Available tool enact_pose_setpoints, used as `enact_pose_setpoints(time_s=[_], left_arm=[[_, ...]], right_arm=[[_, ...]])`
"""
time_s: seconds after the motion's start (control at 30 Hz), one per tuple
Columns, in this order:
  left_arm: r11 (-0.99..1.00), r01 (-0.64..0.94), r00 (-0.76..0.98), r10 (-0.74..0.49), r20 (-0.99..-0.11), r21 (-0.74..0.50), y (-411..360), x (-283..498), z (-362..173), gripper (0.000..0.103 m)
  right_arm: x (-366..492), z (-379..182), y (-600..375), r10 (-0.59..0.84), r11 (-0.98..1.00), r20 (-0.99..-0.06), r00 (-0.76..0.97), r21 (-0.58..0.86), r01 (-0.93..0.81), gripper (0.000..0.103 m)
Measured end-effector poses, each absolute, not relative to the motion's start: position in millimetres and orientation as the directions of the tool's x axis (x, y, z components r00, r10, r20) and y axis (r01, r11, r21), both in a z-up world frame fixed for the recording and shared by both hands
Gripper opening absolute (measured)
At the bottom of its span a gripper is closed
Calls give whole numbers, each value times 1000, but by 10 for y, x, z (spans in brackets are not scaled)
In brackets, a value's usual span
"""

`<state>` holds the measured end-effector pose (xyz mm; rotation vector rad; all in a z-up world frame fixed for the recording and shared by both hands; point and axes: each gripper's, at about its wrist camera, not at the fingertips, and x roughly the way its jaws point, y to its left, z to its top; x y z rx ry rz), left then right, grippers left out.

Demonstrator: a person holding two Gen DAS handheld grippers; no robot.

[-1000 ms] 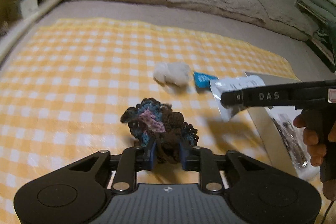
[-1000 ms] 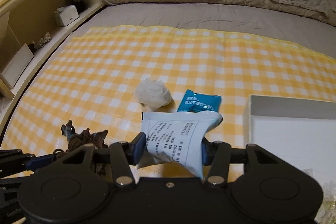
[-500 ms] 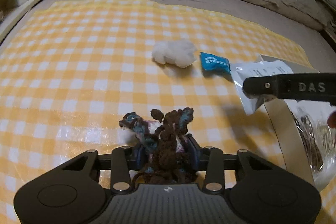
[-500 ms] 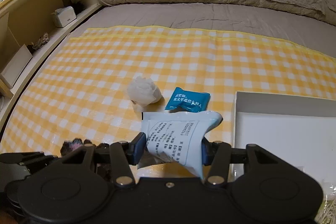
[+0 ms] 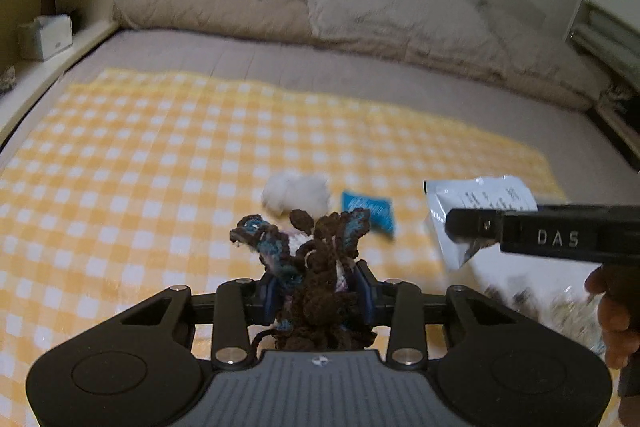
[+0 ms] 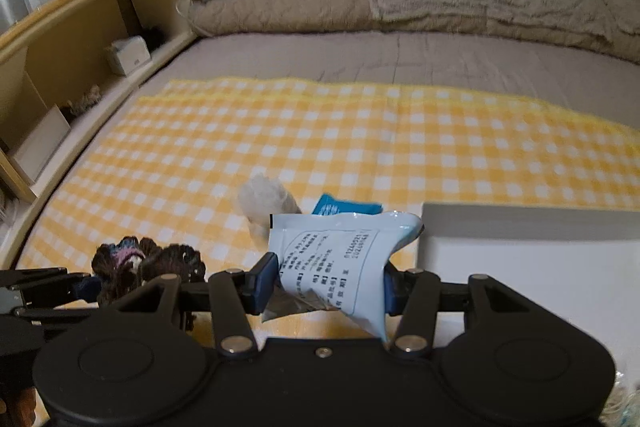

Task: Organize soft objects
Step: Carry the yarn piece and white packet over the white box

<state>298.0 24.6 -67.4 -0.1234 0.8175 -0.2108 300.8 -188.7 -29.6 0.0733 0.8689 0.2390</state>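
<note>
My left gripper (image 5: 316, 287) is shut on a brown, blue and pink crocheted yarn piece (image 5: 316, 267) and holds it above the yellow checked cloth (image 5: 160, 155). The yarn piece also shows in the right wrist view (image 6: 148, 263). My right gripper (image 6: 326, 285) is shut on a pale blue printed packet (image 6: 340, 259), lifted beside the white box (image 6: 528, 267). The packet also shows in the left wrist view (image 5: 472, 211). A white fluffy ball (image 5: 296, 193) and a small blue sachet (image 5: 370, 211) lie on the cloth ahead.
Pillows and a beige quilt (image 5: 360, 7) lie at the far end of the bed. A wooden shelf unit (image 6: 80, 47) with small boxes runs along the left. The white box holds clear-wrapped items (image 5: 540, 299).
My left gripper has lifted the yarn piece off the cloth and tilted up. My right gripper has moved the packet right, closer to the white box.
</note>
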Motion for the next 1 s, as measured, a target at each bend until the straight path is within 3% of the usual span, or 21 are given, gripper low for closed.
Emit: enact_pose_setpoints(time_s=[0.37, 0.6, 0.8, 1.0], left_arm=[[954, 217, 722, -300, -623, -209, -291, 2935, -234, 39], [934, 274, 729, -357, -584, -229, -871, 3117, -162, 39], [921, 310, 706, -389, -592, -236, -1332, 3258, -302, 39], [921, 321, 648, -385, -657, -223, -1695, 3462, -664, 39]], right_arm=[[2881, 305, -2449, 197, 980, -670, 716, 104, -172, 52], [2835, 308, -3027, 148, 989, -652, 743, 107, -102, 52], [2856, 94, -3486, 87, 994, -674, 733, 105, -22, 52], [2880, -183, -3841, 64, 993, -719, 692, 114, 26, 52]])
